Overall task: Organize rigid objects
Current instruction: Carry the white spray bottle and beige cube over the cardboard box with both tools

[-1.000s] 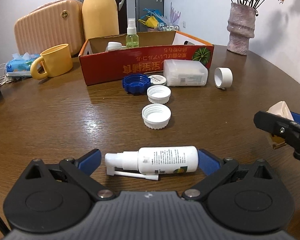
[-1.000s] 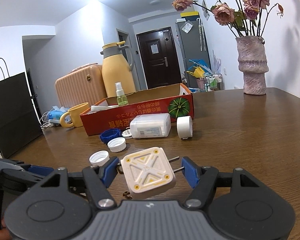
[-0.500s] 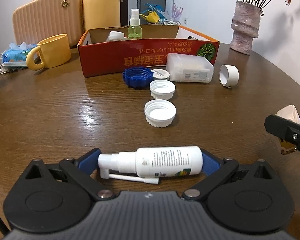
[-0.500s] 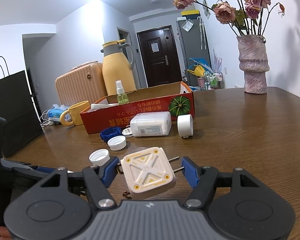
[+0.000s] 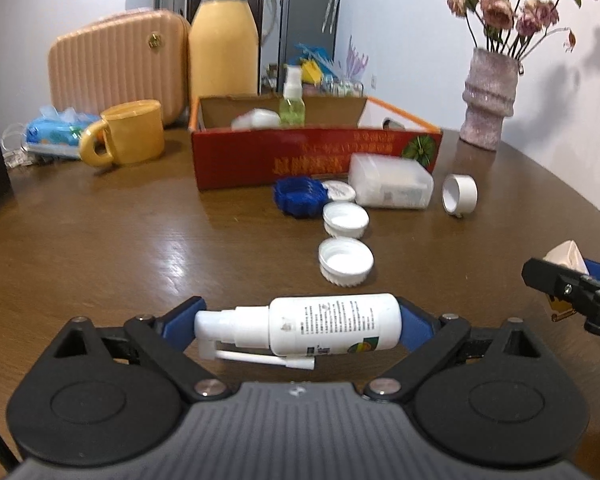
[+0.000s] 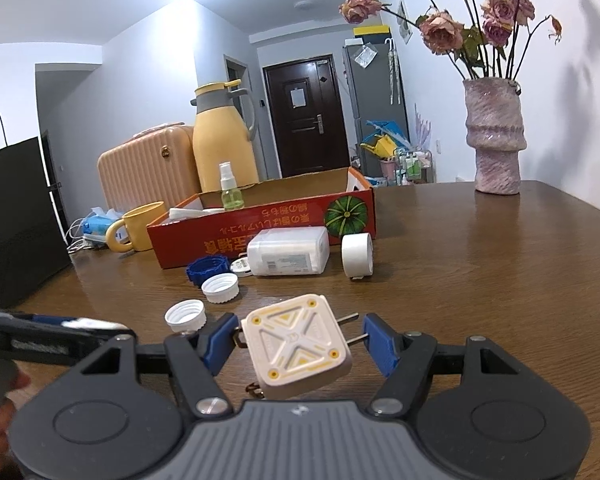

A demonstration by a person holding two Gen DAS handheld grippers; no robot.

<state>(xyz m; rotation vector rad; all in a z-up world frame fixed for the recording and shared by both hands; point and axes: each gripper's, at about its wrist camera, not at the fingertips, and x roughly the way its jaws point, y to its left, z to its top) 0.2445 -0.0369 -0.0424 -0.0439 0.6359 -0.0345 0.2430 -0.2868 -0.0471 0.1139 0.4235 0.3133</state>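
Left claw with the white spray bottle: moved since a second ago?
Yes. The left claw with the white spray bottle lifted and advanced toward the red cardboard box.

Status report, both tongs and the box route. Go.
Left tongs clamp a spray bottle end to end. Right tongs clamp a plug. Red box ahead; white caps, blue lid lie between.

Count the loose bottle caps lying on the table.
4: a blue cap by the red box, a small white one beside it, and two larger white caps nearer the camera. Others may hide behind the clear container.
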